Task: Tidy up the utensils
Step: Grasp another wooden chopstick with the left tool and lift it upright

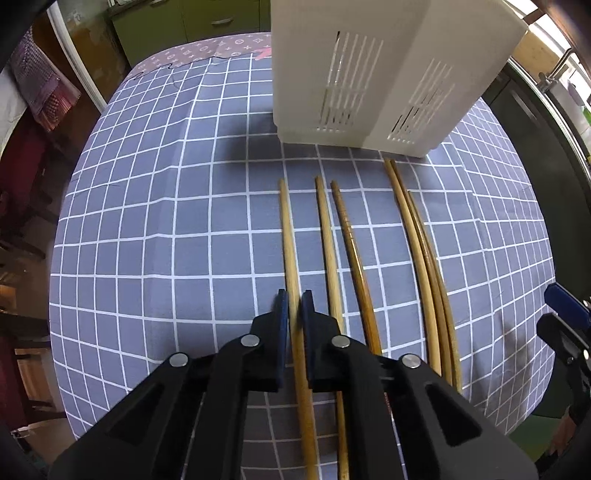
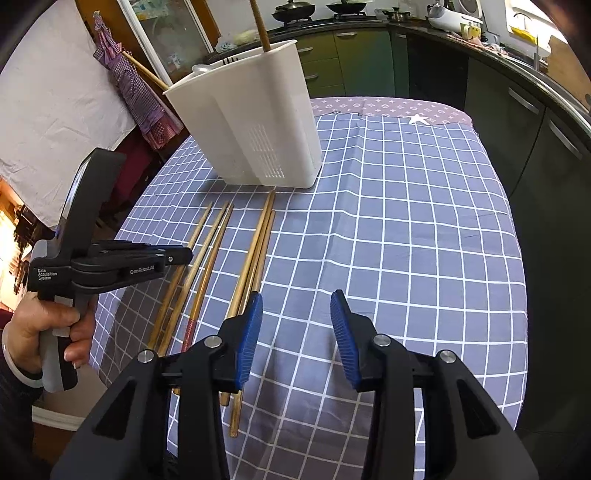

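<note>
the left claw (image 1: 294, 299) sits low over the tabletop (image 1: 166, 240), its two blue pads drawn close on either side of the leftmost chopstick (image 1: 286, 229); the stick runs through the narrow gap between them, and whether the pads actually press on it is hard to tell. to the right of that stick lie four more wooden chopsticks (image 1: 417, 251) on the grey-blue checked cloth, all pointing roughly toward the white utensil holder (image 1: 369, 74): two single sticks a little apart, then a pair lying touching along their length. the holder stands upright near the far side of the cloth, just beyond the chopstick tips, with slotted vents low on its walls.

in the right wrist view the right claw (image 2: 296, 306) hovers with its blue ribbed pads wide apart and nothing between them, just right of the near ends of the chopsticks. the holder (image 2: 258, 110) already has a wooden stick (image 2: 260, 26) standing in it and another handle leaning out at its left rim. the person's hand (image 2: 48, 332) grips the left tool's handle at the left edge.
</note>
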